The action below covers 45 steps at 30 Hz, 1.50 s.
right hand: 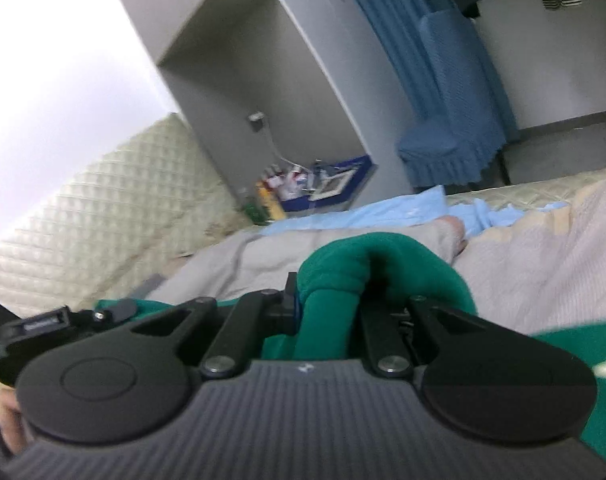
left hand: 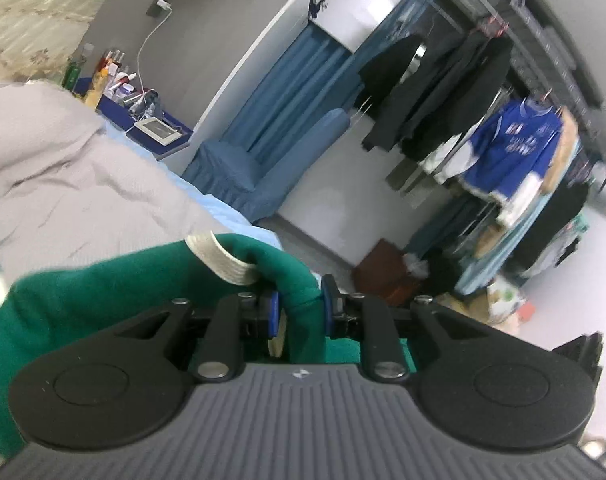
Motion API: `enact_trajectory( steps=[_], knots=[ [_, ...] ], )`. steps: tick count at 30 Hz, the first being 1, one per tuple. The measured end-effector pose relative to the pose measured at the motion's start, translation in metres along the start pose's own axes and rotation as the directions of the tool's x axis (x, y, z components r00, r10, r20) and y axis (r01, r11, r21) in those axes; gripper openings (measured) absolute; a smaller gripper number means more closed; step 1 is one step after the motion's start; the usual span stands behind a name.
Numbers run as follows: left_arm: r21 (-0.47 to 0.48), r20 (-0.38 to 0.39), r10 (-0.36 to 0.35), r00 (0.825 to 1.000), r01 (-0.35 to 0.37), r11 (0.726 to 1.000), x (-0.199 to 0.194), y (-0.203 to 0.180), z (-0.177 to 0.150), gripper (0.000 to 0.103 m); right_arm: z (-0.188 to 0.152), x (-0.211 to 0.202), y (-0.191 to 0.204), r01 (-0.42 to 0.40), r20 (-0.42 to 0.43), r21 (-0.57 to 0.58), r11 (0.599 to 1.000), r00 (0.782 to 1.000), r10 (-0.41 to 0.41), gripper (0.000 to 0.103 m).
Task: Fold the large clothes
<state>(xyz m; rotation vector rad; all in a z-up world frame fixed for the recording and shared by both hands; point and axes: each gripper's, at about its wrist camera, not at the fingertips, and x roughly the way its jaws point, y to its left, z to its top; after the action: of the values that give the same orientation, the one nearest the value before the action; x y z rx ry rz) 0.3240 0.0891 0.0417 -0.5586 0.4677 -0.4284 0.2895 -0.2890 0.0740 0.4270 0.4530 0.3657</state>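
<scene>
Ribbed grey housing and black linkage arms fill the near edge of both wrist views, and past them each tool grips the same green garment. On the left tool, the blue pads stand a narrow way apart with a thick fold of green cloth pinched between them; a cream ribbed cuff bunches just left of that fold. On the right tool, the jaws are drawn almost together on another roll of the green garment, whose cloth humps up over the fingertips and hides the pads. Behind both tools the garment trails down toward a bed covered by a grey blanket, with a pale blue sheet along its far side and a quilted cream headboard at the left. Farther off, a blue bedside stand is crowded with bottles and a small white device. A chair in a blue ruffled cover sits against blue curtains. At the far right of the left view, a clothes rack holds dark coats and a blue-and-white jersey. Both views are tilted and slightly blurred.
</scene>
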Motion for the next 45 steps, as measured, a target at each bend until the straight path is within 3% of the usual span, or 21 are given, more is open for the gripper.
enact_trajectory(
  steps=[3,6,10,15,19,21,24,25,28,29,33,45],
  knots=[
    [0.080,-0.041,0.044,0.998,-0.041,0.996,0.055,0.007,0.007,0.024,-0.006,0.039,-0.023,0.048,-0.039,0.004,0.999,0.998,-0.047,0.013],
    [0.059,-0.091,0.076,0.993,-0.071,0.996,0.105,0.032,0.001,0.024,-0.021,0.068,-0.052,0.070,-0.072,0.012,0.998,0.995,-0.069,0.013],
    [0.116,-0.168,0.140,0.976,-0.121,0.986,0.163,0.063,-0.021,0.025,-0.044,0.100,-0.084,0.094,-0.135,0.037,0.995,0.987,-0.088,0.013],
    [0.106,-0.247,0.190,0.950,-0.168,0.980,0.204,0.102,-0.043,0.026,-0.054,0.119,-0.099,0.082,-0.189,0.055,0.995,0.979,-0.070,0.013],
    [0.105,-0.264,0.193,0.945,-0.170,0.980,0.214,0.112,-0.048,0.030,-0.053,0.122,-0.094,0.096,-0.212,0.039,0.995,0.974,-0.086,0.013],
    [0.124,-0.271,0.203,0.941,-0.175,0.977,0.211,0.108,-0.046,0.034,-0.053,0.119,-0.092,0.101,-0.209,0.042,0.994,0.974,-0.091,0.013],
    [0.178,-0.279,0.250,0.927,-0.205,0.962,0.200,0.092,-0.045,0.054,-0.051,0.109,-0.082,0.120,-0.204,0.051,0.992,0.973,-0.107,0.018],
    [0.202,-0.280,0.274,0.920,-0.222,0.954,0.193,0.085,-0.044,0.061,-0.050,0.105,-0.076,0.129,-0.204,0.037,0.991,0.972,-0.119,0.027],
    [0.212,-0.270,0.267,0.925,-0.213,0.954,0.162,0.064,-0.042,0.063,-0.050,0.084,-0.052,0.137,-0.194,-0.023,0.990,0.971,-0.139,0.068],
    [0.206,-0.268,0.266,0.926,-0.214,0.955,0.152,0.059,-0.041,0.063,-0.050,0.076,-0.042,0.143,-0.183,-0.063,0.988,0.971,-0.152,0.072],
    [0.254,-0.241,0.285,0.928,-0.223,0.941,0.109,0.026,-0.041,0.063,-0.049,0.047,-0.011,0.168,-0.191,-0.138,0.976,0.963,-0.192,0.071],
    [0.331,-0.151,0.262,0.953,-0.201,0.922,-0.053,-0.078,-0.073,0.063,-0.061,-0.088,0.073,0.159,-0.067,-0.187,0.969,0.983,-0.174,0.071]
  ],
)
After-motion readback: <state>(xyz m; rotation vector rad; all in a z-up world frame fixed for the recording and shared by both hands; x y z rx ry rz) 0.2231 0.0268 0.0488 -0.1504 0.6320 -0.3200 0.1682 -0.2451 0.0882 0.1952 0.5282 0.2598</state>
